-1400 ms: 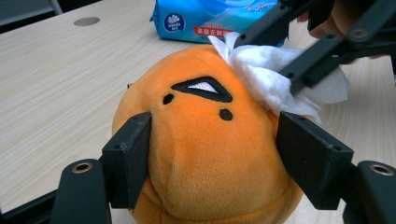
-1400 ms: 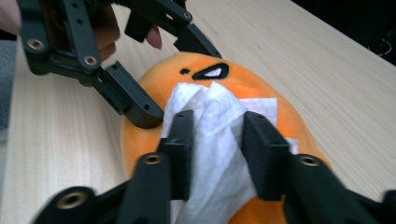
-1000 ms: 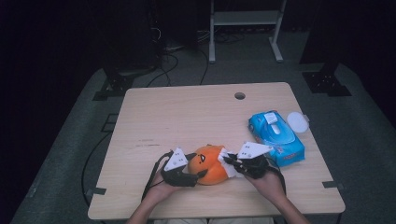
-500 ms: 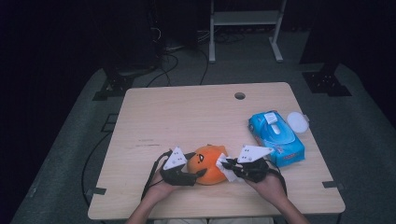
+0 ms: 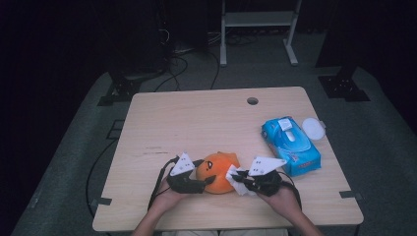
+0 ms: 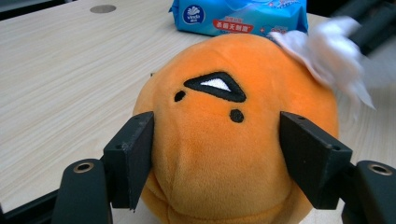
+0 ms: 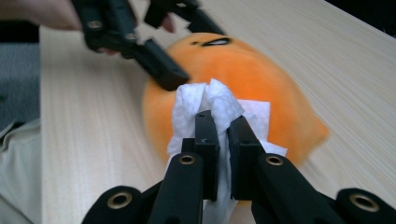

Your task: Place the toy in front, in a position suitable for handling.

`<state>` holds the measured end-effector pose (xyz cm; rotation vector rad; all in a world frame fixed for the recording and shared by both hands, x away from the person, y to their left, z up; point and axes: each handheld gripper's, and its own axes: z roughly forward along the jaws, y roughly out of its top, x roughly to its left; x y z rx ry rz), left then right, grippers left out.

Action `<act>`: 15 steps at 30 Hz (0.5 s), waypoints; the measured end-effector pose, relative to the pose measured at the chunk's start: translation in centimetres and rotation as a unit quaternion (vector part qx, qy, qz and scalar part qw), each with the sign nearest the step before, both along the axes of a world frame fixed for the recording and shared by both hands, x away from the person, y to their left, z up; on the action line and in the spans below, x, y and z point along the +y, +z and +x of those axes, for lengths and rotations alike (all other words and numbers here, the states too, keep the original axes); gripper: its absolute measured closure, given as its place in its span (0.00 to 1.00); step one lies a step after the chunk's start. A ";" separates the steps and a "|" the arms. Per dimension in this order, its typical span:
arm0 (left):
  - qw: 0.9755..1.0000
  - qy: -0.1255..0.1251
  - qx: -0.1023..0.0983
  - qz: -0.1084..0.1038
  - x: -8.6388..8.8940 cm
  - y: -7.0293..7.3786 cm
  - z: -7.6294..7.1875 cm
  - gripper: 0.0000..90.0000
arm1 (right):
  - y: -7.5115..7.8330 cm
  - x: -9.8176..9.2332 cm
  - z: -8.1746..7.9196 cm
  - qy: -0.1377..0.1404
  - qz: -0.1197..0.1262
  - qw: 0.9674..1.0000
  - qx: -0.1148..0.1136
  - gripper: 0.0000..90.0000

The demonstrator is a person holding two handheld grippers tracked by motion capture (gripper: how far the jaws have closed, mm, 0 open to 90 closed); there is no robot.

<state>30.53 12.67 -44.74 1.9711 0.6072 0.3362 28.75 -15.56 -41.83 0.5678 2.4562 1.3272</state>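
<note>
An orange plush toy (image 5: 219,172) with a black stitched face lies near the table's front edge. My left gripper (image 5: 199,183) is shut on it, the two pads pressing into the plush toy (image 6: 233,154) from either side. My right gripper (image 5: 239,181) is shut on a crumpled white tissue (image 5: 235,178), and the tissue (image 7: 210,105) rests against the plush toy (image 7: 261,79) on its right side. The same tissue (image 6: 334,58) is blurred at the toy's upper right in the left gripper view. The left gripper (image 7: 154,44) is also seen beyond the toy.
A blue pack of wet wipes (image 5: 290,145) lies right of the toy, with a round white lid (image 5: 312,129) beside it at the table's right edge. A cable hole (image 5: 252,101) sits near the far edge. The wooden table (image 5: 196,123) is bare at the back and left.
The right gripper with the tissue has shifted slightly along the toy's right side. The left gripper and the toy have stayed in place.
</note>
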 end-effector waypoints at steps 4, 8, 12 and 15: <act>1.000 0.001 0.003 -0.002 0.0 0.0 0.1 0.33 | -0.4 -2.2 1.2 -0.048 -0.004 0.999 0.005 0.93; 1.000 0.007 0.005 -0.004 -0.4 0.0 0.0 0.33 | -0.2 -1.1 0.2 -0.014 0.018 1.000 0.008 0.93; 1.000 0.011 0.001 0.004 -0.7 0.2 -0.1 0.33 | 0.1 1.9 -1.3 0.021 -0.027 0.999 -0.033 0.93; 1.000 0.010 0.004 -0.001 -0.5 0.1 0.0 0.34 | 0.1 0.4 -0.2 -0.009 -0.012 1.000 -0.018 0.93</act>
